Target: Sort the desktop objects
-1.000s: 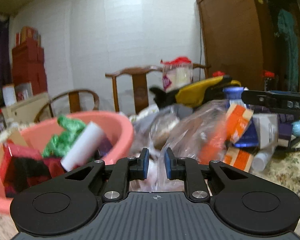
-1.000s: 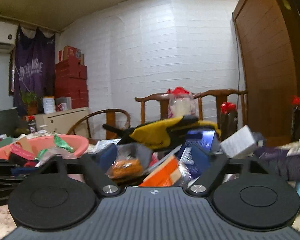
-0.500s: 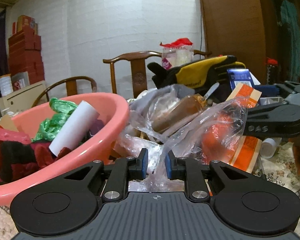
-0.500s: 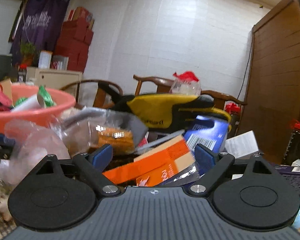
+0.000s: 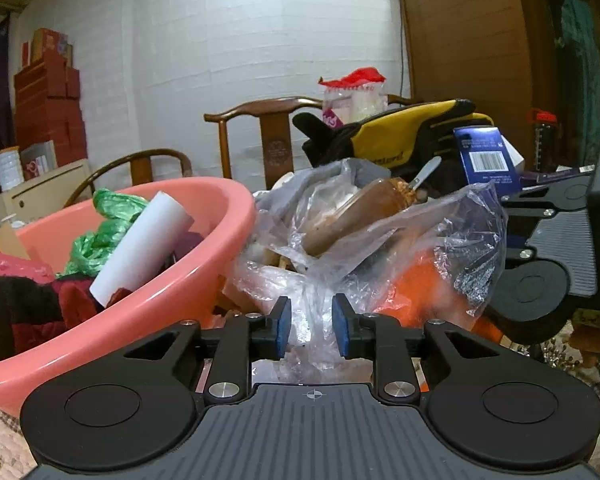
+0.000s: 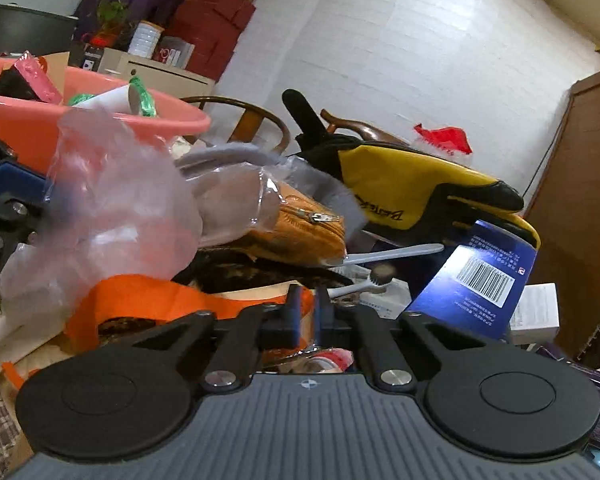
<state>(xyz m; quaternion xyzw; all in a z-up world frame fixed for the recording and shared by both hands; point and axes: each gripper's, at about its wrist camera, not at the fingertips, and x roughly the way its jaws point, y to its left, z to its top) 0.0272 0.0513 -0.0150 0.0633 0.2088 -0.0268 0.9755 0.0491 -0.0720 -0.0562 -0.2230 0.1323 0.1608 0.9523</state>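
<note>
A heap of clutter lies beside a pink basin (image 5: pixel 204 264). My left gripper (image 5: pixel 311 330) sits low in front of a crumpled clear plastic bag (image 5: pixel 380 248). Its jaws are opening, and loose film hangs between the blue pads without being pinched. The bag holds a brown jar (image 5: pixel 360 212). My right gripper (image 6: pixel 309 314) is shut, with a thin edge of the orange packet (image 6: pixel 148 300) in the slit between its pads. In the left wrist view the right gripper's black body fills the right side, its fingertips hidden behind the bag.
The basin (image 6: pixel 20 120) holds a white roll (image 5: pixel 140 248), green plastic and red cloth. A yellow-and-black glove (image 6: pixel 400 184) tops the heap, above an orange zip pouch (image 6: pixel 300 232). A toothbrush (image 6: pixel 364 284) and a blue box (image 6: pixel 480 276) lie near it. Wooden chairs stand behind.
The right gripper's jaws went from wide apart to shut while it rolled and dropped closer into the heap. The left gripper's pads stand slightly further apart.
</note>
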